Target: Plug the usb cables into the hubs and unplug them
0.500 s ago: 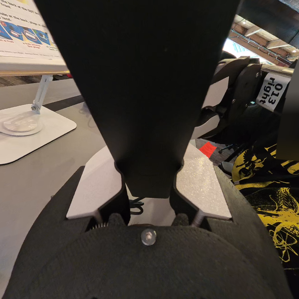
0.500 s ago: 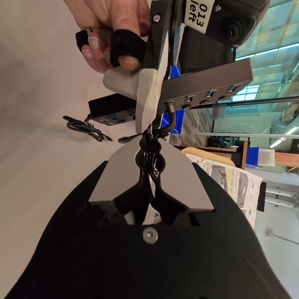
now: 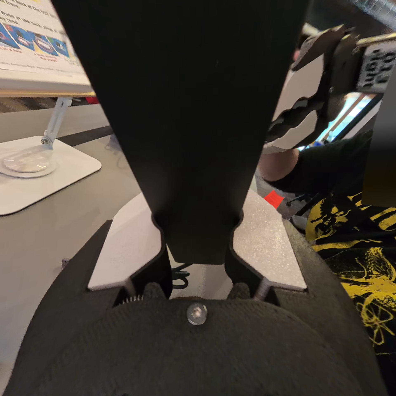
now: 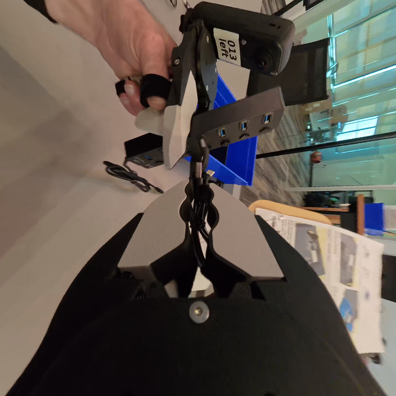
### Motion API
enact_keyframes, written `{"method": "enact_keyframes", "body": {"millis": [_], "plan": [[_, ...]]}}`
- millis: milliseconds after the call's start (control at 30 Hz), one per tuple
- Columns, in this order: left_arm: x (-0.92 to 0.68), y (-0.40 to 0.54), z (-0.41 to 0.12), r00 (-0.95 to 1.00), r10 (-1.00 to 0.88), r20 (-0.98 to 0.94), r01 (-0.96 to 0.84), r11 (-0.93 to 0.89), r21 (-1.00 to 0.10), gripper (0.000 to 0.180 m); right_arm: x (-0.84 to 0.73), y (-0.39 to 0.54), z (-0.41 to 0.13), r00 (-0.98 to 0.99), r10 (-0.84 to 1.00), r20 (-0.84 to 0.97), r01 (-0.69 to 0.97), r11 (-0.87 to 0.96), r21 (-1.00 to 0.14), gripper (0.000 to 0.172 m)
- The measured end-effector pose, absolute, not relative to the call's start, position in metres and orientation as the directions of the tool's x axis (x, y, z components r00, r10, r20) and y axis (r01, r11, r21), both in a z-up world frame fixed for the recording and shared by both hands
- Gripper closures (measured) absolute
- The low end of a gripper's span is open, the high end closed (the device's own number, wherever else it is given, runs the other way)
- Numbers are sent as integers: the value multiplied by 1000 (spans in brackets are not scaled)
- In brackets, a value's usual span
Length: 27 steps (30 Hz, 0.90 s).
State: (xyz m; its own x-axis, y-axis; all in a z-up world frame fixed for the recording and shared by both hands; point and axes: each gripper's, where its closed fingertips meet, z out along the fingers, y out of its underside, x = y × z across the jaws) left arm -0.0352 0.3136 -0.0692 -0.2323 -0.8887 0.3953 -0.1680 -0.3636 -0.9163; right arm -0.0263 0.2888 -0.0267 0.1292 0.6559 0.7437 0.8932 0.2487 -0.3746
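- My left gripper (image 4: 188,120) is clamped wide on the dark hub (image 4: 237,111), hub end wedged between its fingers (image 4: 173,132).
- My left hand (image 4: 132,49) wraps the handle just behind that hub.
- My right gripper (image 4: 198,188), just below the hub, is pinched nearly closed on the black cable bundle (image 4: 198,216).

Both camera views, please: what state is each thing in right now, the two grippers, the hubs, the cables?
Left gripper: closed on the grey hub, held in the air.
Grey hub: lifted, one cable plugged in, three ports free.
Right gripper: closed on a cable bundle.
Cable bundle: black, tied, a metal plug free at its top.
Black hub: lying on the table.
Loose cable: coiled on the table beside it.
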Motion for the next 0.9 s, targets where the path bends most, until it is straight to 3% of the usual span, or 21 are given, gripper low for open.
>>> {"method": "enact_keyframes", "body": {"millis": [167, 500, 900], "plan": [[-48, 323, -54, -265, -890, 371, -45, -372, -927, 116, 2, 273, -35, 288, 755, 589, 823, 119, -556, 163], [-38, 316, -77, -225, -918, 327, -153, -298, -942, 115, 47, 257, -179, 178, 790, 587, 961, -10, -278, 163], [-30, 310, -87, -238, -913, 331, -175, -295, -939, 116, 63, 242, -256, 280, 806, 522, 943, -130, -305, 161]]}}
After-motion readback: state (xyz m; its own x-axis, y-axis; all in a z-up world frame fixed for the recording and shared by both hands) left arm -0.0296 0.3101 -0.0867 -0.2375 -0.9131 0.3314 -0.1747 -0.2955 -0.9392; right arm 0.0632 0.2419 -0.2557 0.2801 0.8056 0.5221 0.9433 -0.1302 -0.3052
